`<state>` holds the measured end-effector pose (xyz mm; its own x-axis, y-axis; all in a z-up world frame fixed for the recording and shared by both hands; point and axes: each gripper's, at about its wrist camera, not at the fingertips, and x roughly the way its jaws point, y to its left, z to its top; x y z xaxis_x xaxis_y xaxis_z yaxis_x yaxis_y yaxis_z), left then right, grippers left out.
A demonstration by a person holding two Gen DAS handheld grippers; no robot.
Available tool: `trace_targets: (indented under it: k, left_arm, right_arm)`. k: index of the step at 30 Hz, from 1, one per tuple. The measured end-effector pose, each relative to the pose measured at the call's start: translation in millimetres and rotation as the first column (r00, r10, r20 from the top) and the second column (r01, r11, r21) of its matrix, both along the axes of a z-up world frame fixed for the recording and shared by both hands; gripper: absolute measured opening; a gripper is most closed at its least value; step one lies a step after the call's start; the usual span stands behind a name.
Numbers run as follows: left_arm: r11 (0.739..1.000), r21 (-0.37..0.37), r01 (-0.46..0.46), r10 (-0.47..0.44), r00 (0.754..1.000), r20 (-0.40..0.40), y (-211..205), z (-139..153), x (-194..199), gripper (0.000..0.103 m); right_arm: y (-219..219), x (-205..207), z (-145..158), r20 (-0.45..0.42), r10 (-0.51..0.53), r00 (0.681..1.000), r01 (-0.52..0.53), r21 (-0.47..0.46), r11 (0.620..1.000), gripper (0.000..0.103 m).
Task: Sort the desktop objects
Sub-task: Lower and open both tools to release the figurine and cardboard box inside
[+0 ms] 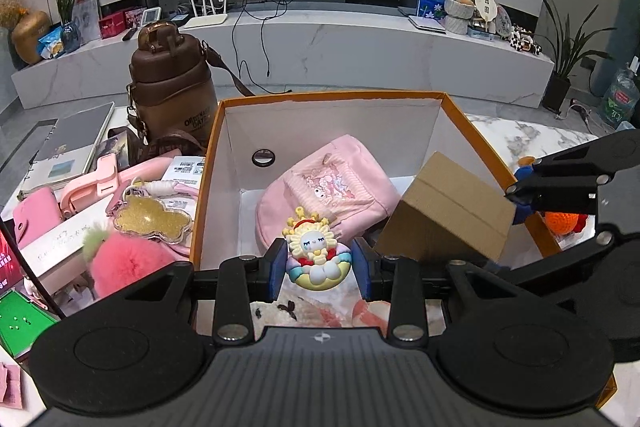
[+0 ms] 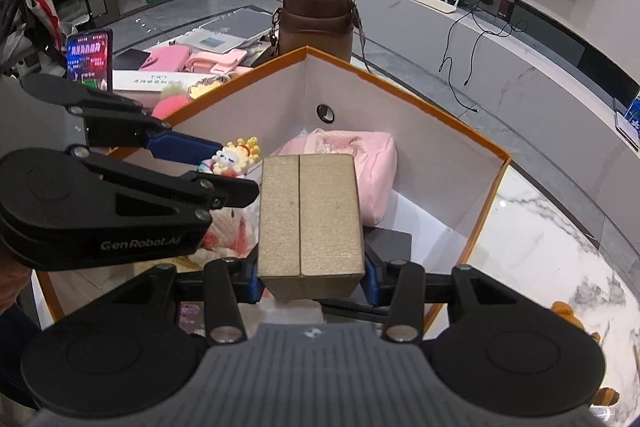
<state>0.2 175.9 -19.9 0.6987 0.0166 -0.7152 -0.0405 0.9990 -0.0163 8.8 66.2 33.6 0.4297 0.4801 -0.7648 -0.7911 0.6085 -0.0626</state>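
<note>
We have both grippers over the orange box (image 1: 460, 107), each carrying something. Our left gripper (image 1: 320, 265) is closed on a small figurine (image 1: 318, 259), its blue pads (image 1: 277, 267) pressing the toy's flanks low down, near the cloud-shaped base. It looks like hard moulded plastic: light, stiff, a bit glossy, so likely to slip if we squeeze on the rounded parts. The spiky crown seems thin and could snap, so the base is the sensible place to hold, as we do now.

Our right gripper (image 2: 312, 283) is closed on a carton (image 2: 310, 215), gripped at its near end, with most of its length sticking out ahead of the jaws. Cardboard of that kind should be light and fairly rigid, but its walls may dent under hard pressure, and held by one end it may sag or twist. A hold nearer the middle would be steadier.

Both things hang above the box interior, where a pink bag (image 1: 336, 191) already lies; it is soft, so whatever lands on it may tip or roll
</note>
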Motion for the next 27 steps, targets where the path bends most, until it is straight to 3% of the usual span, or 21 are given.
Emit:
trace_targets:
  k: [23,25,27]
  left_arm:
    - [1.000,0.024,0.003,-0.002,1.000,-0.022,-3.1,-5.6,1.1,0.040]
    - [1.000,0.025,-0.001,0.002,1.000,-0.031,-2.9,-7.2,2.0,0.047]
    - [1.000,0.023,-0.011,0.012,0.999,-0.033,-1.8,-8.1,2.2,0.066]
  right_arm:
    - [7.3,-2.6,-8.5,0.009,0.010,1.000,-0.010,-0.034,0.999,0.047]
    - [7.8,-2.9,-9.6,0.009,0.012,1.000,-0.012,-0.038,0.999,0.047]
    - [8.0,-3.0,-10.6,0.014,0.009,1.000,-0.008,-0.044,0.999,0.049]
